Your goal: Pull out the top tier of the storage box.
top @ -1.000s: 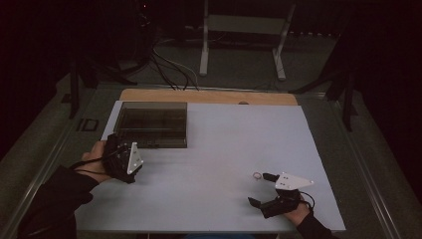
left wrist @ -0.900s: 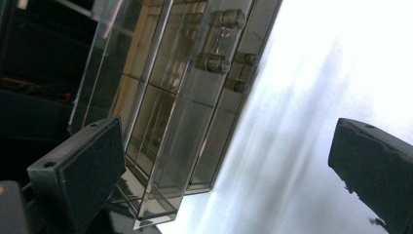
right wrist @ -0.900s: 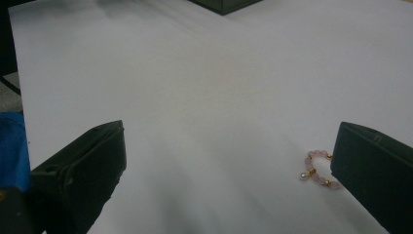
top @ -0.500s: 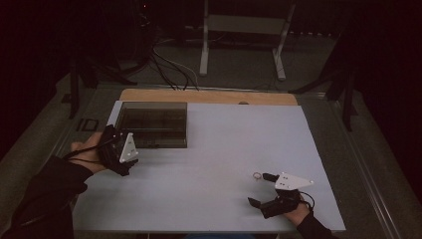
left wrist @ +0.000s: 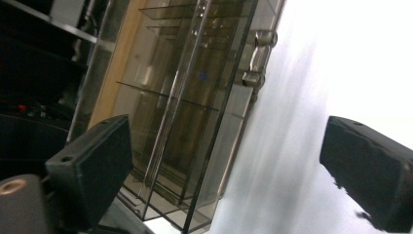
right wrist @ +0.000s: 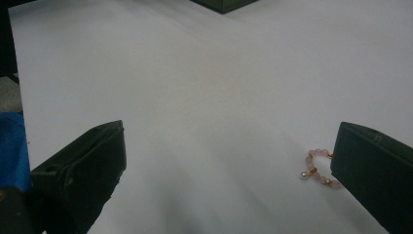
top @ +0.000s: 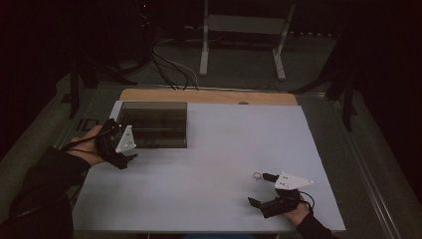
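Note:
A smoky clear acrylic drawer box (top: 154, 124) stands at the back left of the white table (top: 224, 149). My left gripper (top: 125, 160) hovers at the box's front left corner, open and holding nothing. In the left gripper view the box (left wrist: 195, 112) with its metal handle (left wrist: 255, 58) stands tilted between the spread jaws of the left gripper (left wrist: 229, 165). At the front right my right gripper (top: 260, 189) is open just above the table. A small pink bead bracelet (top: 257, 176) lies by its far jaw. In the right gripper view the bracelet (right wrist: 316, 168) lies against the right-hand jaw of the right gripper (right wrist: 229, 165).
A wooden strip (top: 209, 95) runs along the table's far edge. Behind it are cables (top: 169, 64) and a white stand (top: 239, 40) on the dark floor. Bare white tabletop lies between the two grippers.
My left gripper has moved away from the person and a little left, closer to the box's front left corner. The right gripper and the bracelet have stayed where they were.

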Available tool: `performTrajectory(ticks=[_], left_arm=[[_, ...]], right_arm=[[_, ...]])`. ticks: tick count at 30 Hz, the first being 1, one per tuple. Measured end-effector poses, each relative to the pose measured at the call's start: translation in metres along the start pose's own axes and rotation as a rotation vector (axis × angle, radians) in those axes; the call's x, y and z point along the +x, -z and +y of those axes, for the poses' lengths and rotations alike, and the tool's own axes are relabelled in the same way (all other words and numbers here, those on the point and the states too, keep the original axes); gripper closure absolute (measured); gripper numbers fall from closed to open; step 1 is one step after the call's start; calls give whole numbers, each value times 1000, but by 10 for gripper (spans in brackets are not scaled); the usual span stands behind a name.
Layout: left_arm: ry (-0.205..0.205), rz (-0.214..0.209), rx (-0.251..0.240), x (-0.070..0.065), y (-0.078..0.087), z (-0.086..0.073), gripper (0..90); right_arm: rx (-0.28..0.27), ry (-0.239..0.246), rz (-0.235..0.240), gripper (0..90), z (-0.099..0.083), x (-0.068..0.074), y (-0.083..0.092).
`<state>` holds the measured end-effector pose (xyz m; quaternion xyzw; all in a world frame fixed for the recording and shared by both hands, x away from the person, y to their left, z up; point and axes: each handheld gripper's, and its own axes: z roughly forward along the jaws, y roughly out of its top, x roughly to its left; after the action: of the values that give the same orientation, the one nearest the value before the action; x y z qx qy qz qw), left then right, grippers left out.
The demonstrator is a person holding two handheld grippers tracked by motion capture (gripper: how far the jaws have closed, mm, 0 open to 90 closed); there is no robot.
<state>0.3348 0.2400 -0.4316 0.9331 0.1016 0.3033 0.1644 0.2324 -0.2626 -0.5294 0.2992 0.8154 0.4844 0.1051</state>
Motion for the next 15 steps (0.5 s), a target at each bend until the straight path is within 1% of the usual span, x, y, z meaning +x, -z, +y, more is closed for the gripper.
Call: performTrajectory(ticks=[1,2,3,4,5,6,7,8,9,11,12,14,15], left_arm=[[0,27,5,0,1,1,86],[-7,36,3,-1,2,2,137],[-12,34,-2,-1,2,2,185],[-14,18,7,1,1,3,186],[-17,15,15,2,1,4,234],[-21,4,22,3,1,4,234],[-28,-7,27,5,0,5,299],[-23,-19,34,5,-2,5,311],[-30,-35,38,7,-3,6,341],[-38,-42,45,9,-5,7,397],[-42,-61,48,11,-6,7,441],[-51,-89,59,14,-8,8,492],[-58,-96,61,15,-9,8,503]], right_arm=[[0,-1,0,0,0,0,0],[-2,-3,1,0,0,0,0],[-2,-4,1,0,0,0,0],[-1,-3,1,0,0,0,0],[0,-3,1,0,0,0,0],[0,-3,1,0,0,0,0],[0,-2,2,0,0,0,0],[-1,-2,3,0,0,0,0],[-1,-2,2,0,0,0,0],[0,-2,2,0,0,0,0],[-1,-2,2,0,0,0,0],[-1,-2,2,0,0,0,0],[-2,-3,2,0,0,0,0]])
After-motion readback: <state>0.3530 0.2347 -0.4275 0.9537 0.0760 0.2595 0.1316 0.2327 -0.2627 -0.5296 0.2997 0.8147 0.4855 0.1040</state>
